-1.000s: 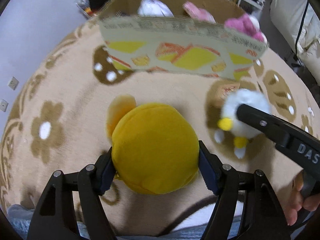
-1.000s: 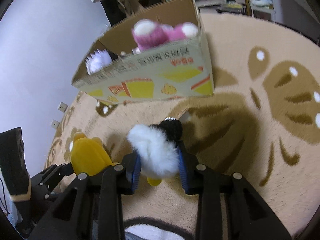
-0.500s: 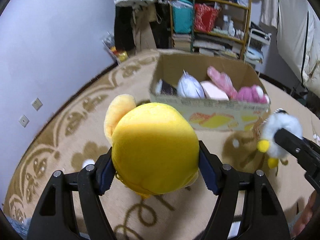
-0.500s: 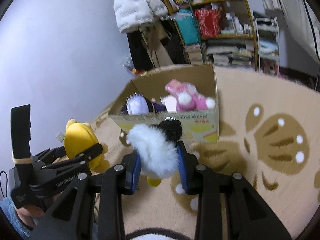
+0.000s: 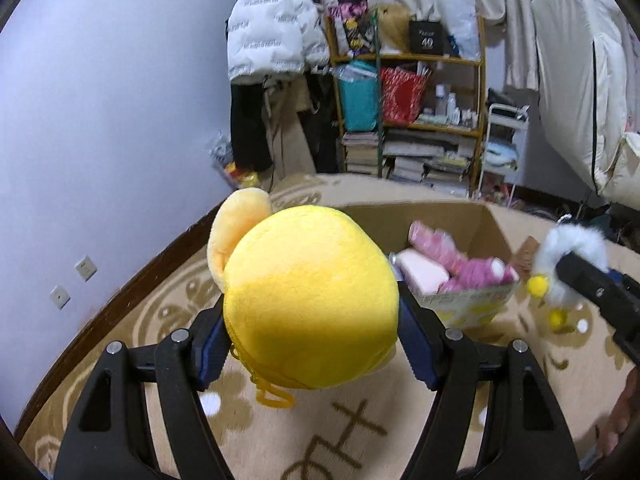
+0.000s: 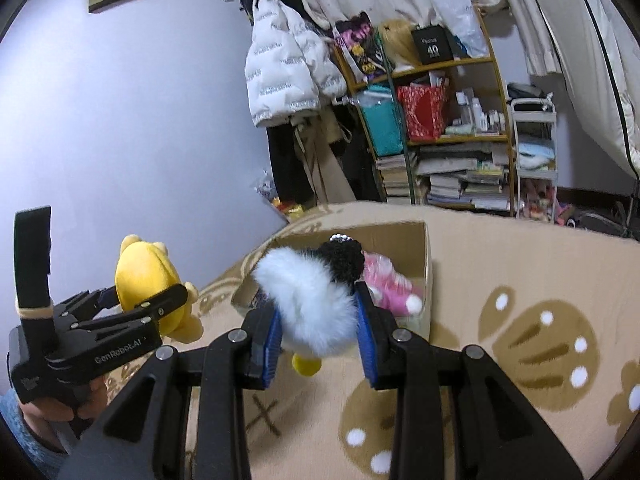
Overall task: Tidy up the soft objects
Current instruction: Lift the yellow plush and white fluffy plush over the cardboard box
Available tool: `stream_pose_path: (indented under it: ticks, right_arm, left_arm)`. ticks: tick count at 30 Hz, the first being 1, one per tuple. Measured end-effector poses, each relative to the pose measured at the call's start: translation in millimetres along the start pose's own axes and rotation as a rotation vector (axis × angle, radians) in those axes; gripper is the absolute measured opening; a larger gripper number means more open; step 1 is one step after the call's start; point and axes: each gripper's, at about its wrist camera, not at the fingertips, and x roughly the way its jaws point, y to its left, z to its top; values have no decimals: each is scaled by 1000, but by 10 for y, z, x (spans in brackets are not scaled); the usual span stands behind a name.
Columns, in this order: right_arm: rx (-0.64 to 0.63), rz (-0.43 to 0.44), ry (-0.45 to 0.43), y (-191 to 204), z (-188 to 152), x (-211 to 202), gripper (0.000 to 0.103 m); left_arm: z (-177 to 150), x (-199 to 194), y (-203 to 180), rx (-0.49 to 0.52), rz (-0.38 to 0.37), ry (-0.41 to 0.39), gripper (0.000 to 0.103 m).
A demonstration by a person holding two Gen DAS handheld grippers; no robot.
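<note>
Left claw (image 5: 312, 340) clamped on yellow plush (image 5: 310, 300), blue pads pressed into both flanks, jaws fairly wide around the round body; one ear sticking out upper left, small loop dangling underneath. Right claw (image 6: 318, 334) closed narrower on white fluffy plush (image 6: 308, 300) with black head and yellow feet, pads sunk into the fur.

Versus a second ago: both toys now lifted clear of the patterned beige carpet (image 6: 500, 280); then, low over the pile with the carton looming above. Both views tipped upward since, now taking in purple wall, hanging white puffer jacket (image 6: 288, 76) and cluttered shelf (image 6: 448, 128) at the far side. Grips unchanged, same spread on each.

Cardboard box (image 6: 427, 264) open-topped on the carpet, just beyond both toys, now seen from above its rim rather than side-on. Pink plush (image 6: 390, 282) lying inside, right half. In left wrist view, yellow plush covering the box's left part; white plush (image 5: 568, 268) off to the right of the box, right claw's black arm across it. In right wrist view, yellow plush (image 6: 148, 276) at left in the left claw (image 6: 132, 300), well apart from the box; hand and blue sleeve (image 6: 24, 440) below it.
</note>
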Motion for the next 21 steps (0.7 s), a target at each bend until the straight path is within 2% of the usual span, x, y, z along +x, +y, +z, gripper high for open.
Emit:
stream_pose_path:
  ticks: [6,10,21]
  right_arm:
    - [-48,-12,-53,54,155,79,35]
    - [-80,-22,-67,67,230,181,35]
    - [-103,-30,-75,-27,313,432,35]
  left_arm:
    - [310,25,-22,31,2,-89,73]
    - [472,104,0,34,2,-121,73]
    - [634,504,24,35,-16,-136,73]
